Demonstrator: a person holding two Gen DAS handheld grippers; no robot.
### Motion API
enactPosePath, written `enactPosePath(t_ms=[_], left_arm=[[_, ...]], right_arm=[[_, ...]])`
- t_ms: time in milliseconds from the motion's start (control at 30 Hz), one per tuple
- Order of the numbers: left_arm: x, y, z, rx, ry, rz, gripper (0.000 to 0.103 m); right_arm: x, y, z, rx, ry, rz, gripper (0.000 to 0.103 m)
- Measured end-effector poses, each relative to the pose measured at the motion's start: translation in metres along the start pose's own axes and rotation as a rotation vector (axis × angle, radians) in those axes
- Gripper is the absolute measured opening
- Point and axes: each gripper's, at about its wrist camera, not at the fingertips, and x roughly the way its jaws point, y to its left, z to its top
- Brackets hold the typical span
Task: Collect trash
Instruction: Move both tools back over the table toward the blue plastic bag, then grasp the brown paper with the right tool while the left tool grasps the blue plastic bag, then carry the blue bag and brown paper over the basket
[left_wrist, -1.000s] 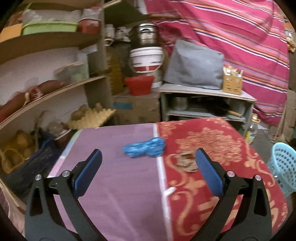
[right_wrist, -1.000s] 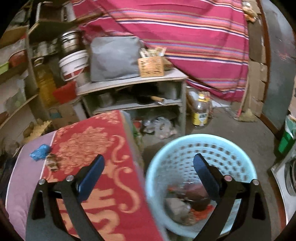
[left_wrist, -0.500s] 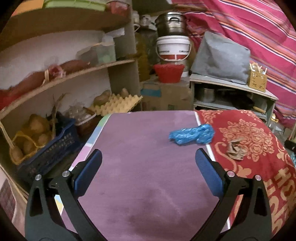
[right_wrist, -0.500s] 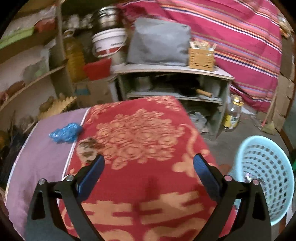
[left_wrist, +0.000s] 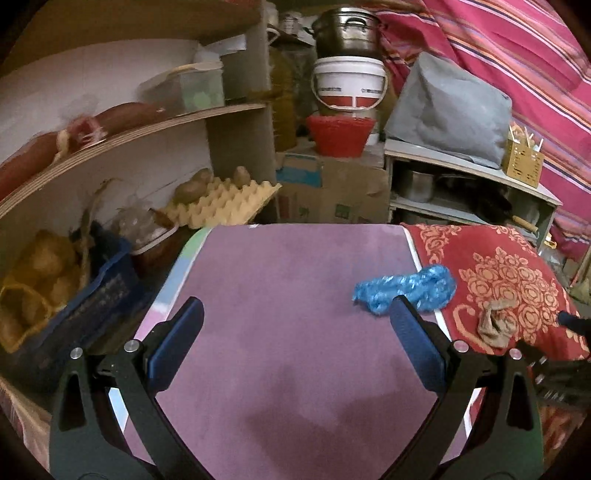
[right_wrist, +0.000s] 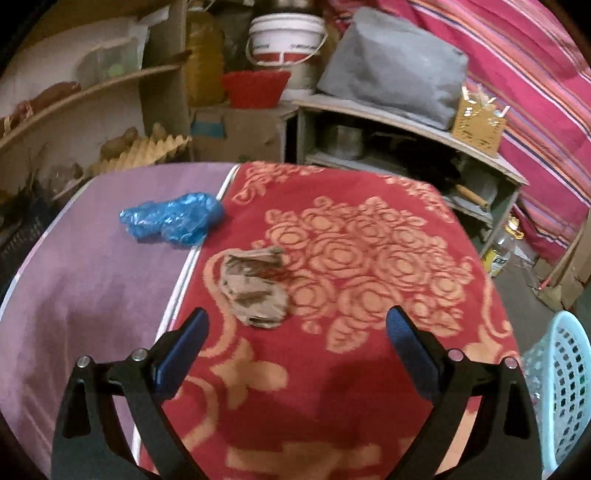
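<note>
A crumpled blue plastic bag (left_wrist: 404, 288) lies on the purple cloth (left_wrist: 280, 317) at the seam with the red patterned cloth (left_wrist: 517, 280); it also shows in the right wrist view (right_wrist: 173, 218). A crumpled brown paper scrap (right_wrist: 255, 286) lies on the red patterned cloth (right_wrist: 369, 258), and shows in the left wrist view (left_wrist: 495, 325). My left gripper (left_wrist: 295, 343) is open and empty over the purple cloth, the bag just beyond its right finger. My right gripper (right_wrist: 295, 347) is open and empty, the paper scrap just ahead of it, left of centre.
A light blue trash basket (right_wrist: 554, 391) stands on the floor at the right. Shelves with an egg tray (left_wrist: 221, 206) and a dark blue crate (left_wrist: 74, 295) are on the left. A grey shelf unit (right_wrist: 406, 147), a cardboard box and buckets stand behind the table.
The right gripper swung left from above the basket to over the red cloth, close to the paper scrap. The left gripper swung left over the purple cloth, so the bag now sits at its right.
</note>
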Motion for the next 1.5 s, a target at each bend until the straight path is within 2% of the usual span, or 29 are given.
enactPosePath(t_ms=[300,333,367,433,500,533,567,633,767,867,1133,1200,1233,1267,1300,1367,1467,1500], left_arm=[[0.048,-0.023,0.013,0.052,0.036,-0.052,0.097],[0.053,-0.025,0.013,0.049,0.046,-0.059,0.097],[0.058,-0.026,0.014,0.039,0.058,-0.068,0.097],[0.067,-0.027,0.014,0.02,0.079,-0.086,0.097],[0.074,-0.033,0.015,0.018,0.091,-0.093,0.097],[0.077,-0.036,0.015,0.022,0.097,-0.094,0.097],[0.079,-0.041,0.015,0.027,0.104,-0.096,0.097],[0.083,-0.05,0.015,0.028,0.116,-0.111,0.097],[0.091,-0.072,0.013,0.035,0.14,-0.142,0.097],[0.097,-0.091,0.011,0.05,0.158,-0.163,0.097],[0.129,-0.141,-0.004,0.158,0.208,-0.159,0.097],[0.135,-0.144,-0.008,0.175,0.227,-0.154,0.089],[0.138,-0.143,-0.008,0.167,0.247,-0.174,0.074],[0.139,-0.141,-0.007,0.159,0.249,-0.183,0.065],[0.139,-0.139,-0.007,0.148,0.249,-0.191,0.063],[0.138,-0.134,-0.006,0.127,0.243,-0.2,0.048],[0.133,-0.13,-0.007,0.115,0.238,-0.194,0.033],[0.127,-0.127,-0.007,0.107,0.223,-0.189,0.032]], right_arm=[[0.042,0.017,0.019,-0.024,0.077,-0.018,0.093],[0.044,0.017,0.019,-0.026,0.081,-0.02,0.09],[0.047,0.016,0.019,-0.027,0.089,-0.018,0.083],[0.051,0.014,0.019,-0.017,0.105,0.018,0.073],[0.054,0.012,0.019,-0.012,0.115,0.056,0.068],[0.055,0.012,0.018,-0.02,0.118,0.069,0.06],[0.056,0.013,0.017,-0.03,0.124,0.084,0.048],[0.055,0.01,0.016,-0.03,0.122,0.11,0.047],[0.043,-0.006,0.017,-0.014,0.084,0.106,0.046],[0.027,-0.033,0.016,0.037,0.067,0.098,0.046],[-0.03,-0.117,-0.015,0.175,0.029,-0.004,0.046],[-0.036,-0.132,-0.017,0.177,0.016,-0.029,0.046],[-0.038,-0.137,-0.016,0.179,0.011,-0.035,0.046],[-0.04,-0.142,-0.017,0.183,0.005,-0.038,0.046],[-0.043,-0.146,-0.016,0.183,0.001,-0.04,0.046],[-0.046,-0.15,-0.016,0.172,-0.004,-0.049,0.046],[-0.048,-0.156,-0.018,0.161,-0.005,-0.065,0.046],[-0.051,-0.16,-0.021,0.162,-0.007,-0.064,0.046]])
